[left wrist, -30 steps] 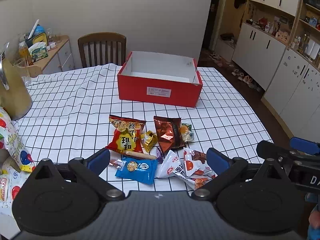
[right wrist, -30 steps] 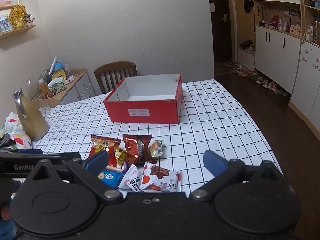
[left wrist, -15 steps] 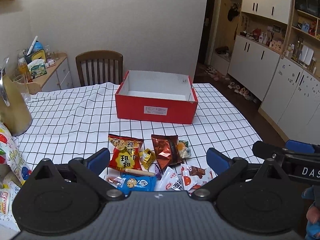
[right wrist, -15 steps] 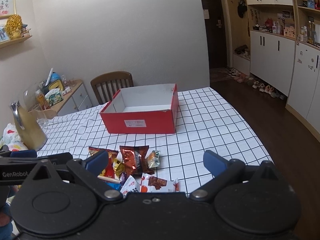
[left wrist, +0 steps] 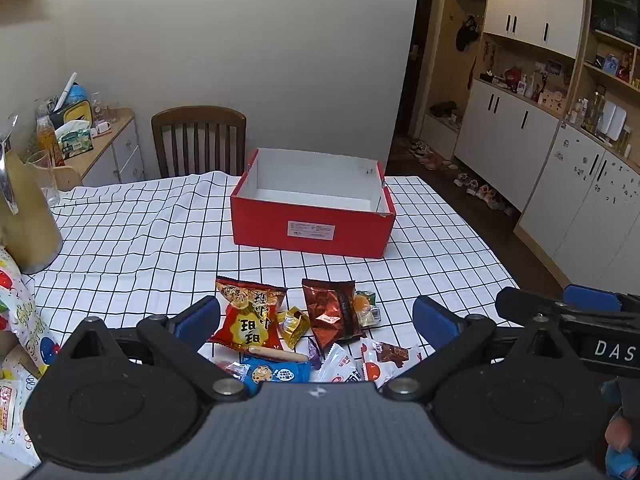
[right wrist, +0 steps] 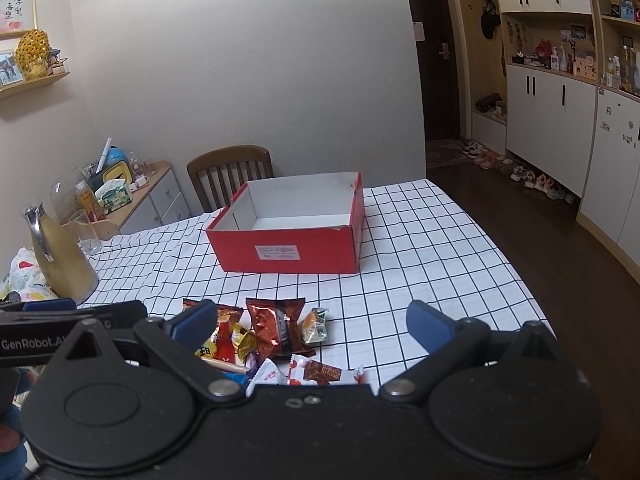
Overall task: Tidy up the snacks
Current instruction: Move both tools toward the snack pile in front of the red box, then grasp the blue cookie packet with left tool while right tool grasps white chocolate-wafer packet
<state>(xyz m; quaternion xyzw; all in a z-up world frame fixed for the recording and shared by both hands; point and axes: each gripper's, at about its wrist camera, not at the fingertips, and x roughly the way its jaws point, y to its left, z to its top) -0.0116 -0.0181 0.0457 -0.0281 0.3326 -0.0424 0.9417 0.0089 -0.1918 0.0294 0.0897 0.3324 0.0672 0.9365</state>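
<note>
An empty red box (left wrist: pixel 312 226) (right wrist: pixel 288 248) with a white inside stands mid-table. In front of it lies a pile of snacks: a red-yellow chip bag (left wrist: pixel 248 316) (right wrist: pixel 224 332), a brown foil pack (left wrist: pixel 332 312) (right wrist: pixel 278 330), a gold candy (left wrist: pixel 294 320), a blue cookie pack (left wrist: pixel 276 372) and white-red packets (left wrist: pixel 380 360) (right wrist: pixel 324 372). My left gripper (left wrist: pixel 316 316) hangs open above the pile's near side, holding nothing. My right gripper (right wrist: pixel 310 322) is open too, empty, just right of the left one.
A checked cloth covers the table (left wrist: pixel 140 248). A gold kettle (left wrist: pixel 24 216) (right wrist: pixel 60 256) and a glass (right wrist: pixel 86 232) stand at the left edge, with a patterned bag (left wrist: pixel 24 320) nearer. A wooden chair (left wrist: pixel 199 140) is behind the table; cabinets (left wrist: pixel 560 168) line the right wall.
Both grippers have risen and tilted up, so the snack pile sits lower in view and more of the room shows. Both stay open; nothing on the table moved.
</note>
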